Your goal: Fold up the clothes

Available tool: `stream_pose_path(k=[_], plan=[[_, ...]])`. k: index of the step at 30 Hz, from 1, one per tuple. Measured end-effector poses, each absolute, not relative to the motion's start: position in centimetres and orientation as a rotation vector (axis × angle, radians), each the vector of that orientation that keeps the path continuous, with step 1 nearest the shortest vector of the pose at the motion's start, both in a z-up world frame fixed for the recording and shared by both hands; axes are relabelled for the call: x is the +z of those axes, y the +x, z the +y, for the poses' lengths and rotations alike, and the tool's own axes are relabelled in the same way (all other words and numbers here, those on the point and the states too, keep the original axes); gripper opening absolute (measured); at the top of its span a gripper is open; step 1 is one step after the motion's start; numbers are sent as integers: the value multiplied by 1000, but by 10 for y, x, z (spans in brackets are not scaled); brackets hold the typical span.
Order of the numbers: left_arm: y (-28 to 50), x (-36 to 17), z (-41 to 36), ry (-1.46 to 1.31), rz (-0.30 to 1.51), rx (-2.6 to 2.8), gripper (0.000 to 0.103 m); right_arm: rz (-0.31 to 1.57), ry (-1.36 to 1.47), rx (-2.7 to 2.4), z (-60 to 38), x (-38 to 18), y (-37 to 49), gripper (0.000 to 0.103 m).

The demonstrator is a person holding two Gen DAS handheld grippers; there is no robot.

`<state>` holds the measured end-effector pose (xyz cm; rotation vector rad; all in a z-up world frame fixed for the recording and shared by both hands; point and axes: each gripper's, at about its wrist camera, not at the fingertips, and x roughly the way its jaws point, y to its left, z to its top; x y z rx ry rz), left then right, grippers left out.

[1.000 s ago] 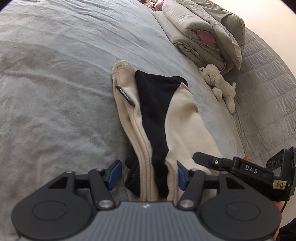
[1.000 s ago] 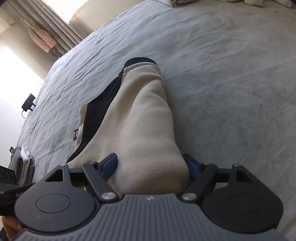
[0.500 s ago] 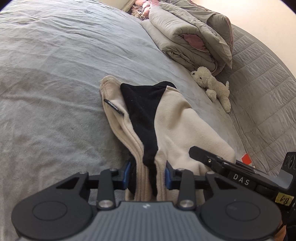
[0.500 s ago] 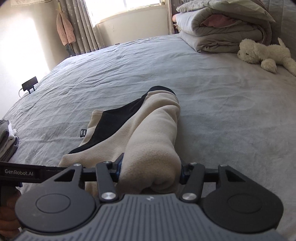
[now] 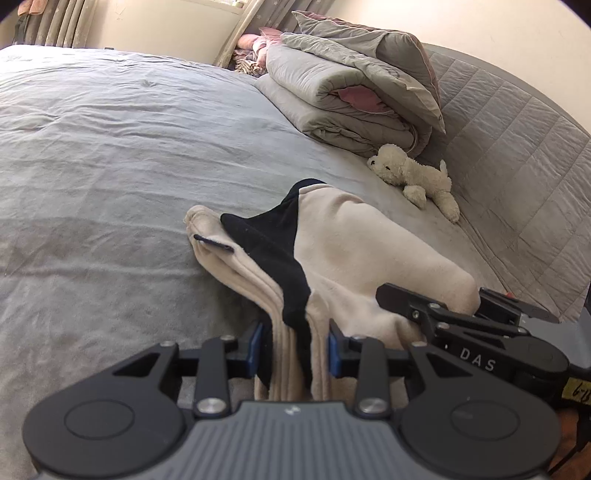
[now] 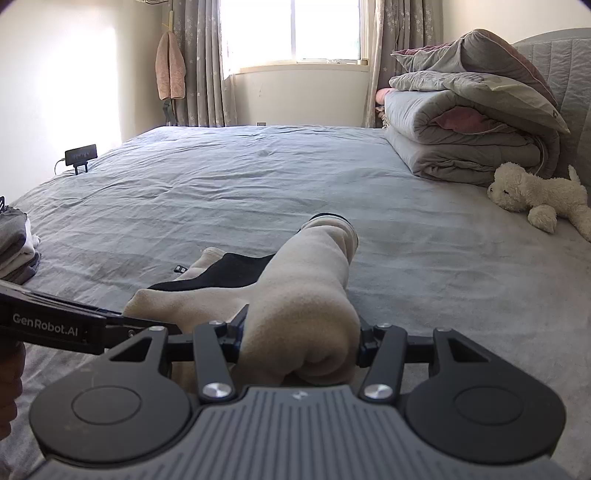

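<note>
A cream fleece garment with a black panel [image 5: 343, 243] lies folded lengthwise on the grey bed, its near end raised off the cover. My left gripper [image 5: 293, 349] is shut on the layered cream and black edge. Just to its right, the right gripper's black body [image 5: 476, 332] holds the other corner. In the right wrist view the same garment [image 6: 314, 273] bulges between the blue pads, and my right gripper [image 6: 299, 341] is shut on that thick cream roll. The left gripper's arm [image 6: 55, 321] enters from the left edge there.
The grey bed cover [image 6: 258, 184] stretches wide ahead. A folded grey duvet [image 6: 469, 122] and a white plush dog [image 6: 535, 195] lie by the quilted headboard. A stack of folded clothes [image 6: 14, 247] sits at the left bed edge. A window with curtains [image 6: 291, 33] is behind.
Both grippers went from open around the garment's near end to shut on it, then lifted and tilted up, so the views now look across the bed toward the window.
</note>
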<state>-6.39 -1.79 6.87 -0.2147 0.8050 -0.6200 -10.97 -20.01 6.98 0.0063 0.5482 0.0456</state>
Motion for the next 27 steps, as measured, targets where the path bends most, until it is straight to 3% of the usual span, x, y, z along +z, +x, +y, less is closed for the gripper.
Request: stream_pose_path(k=[17, 27], plan=[[-70, 105, -34, -161, 630, -559, 34, 437, -46, 34, -208, 102, -98, 53], [-26, 150, -138, -248, 524, -590, 33, 309, 1, -44, -318, 147, -71, 53]])
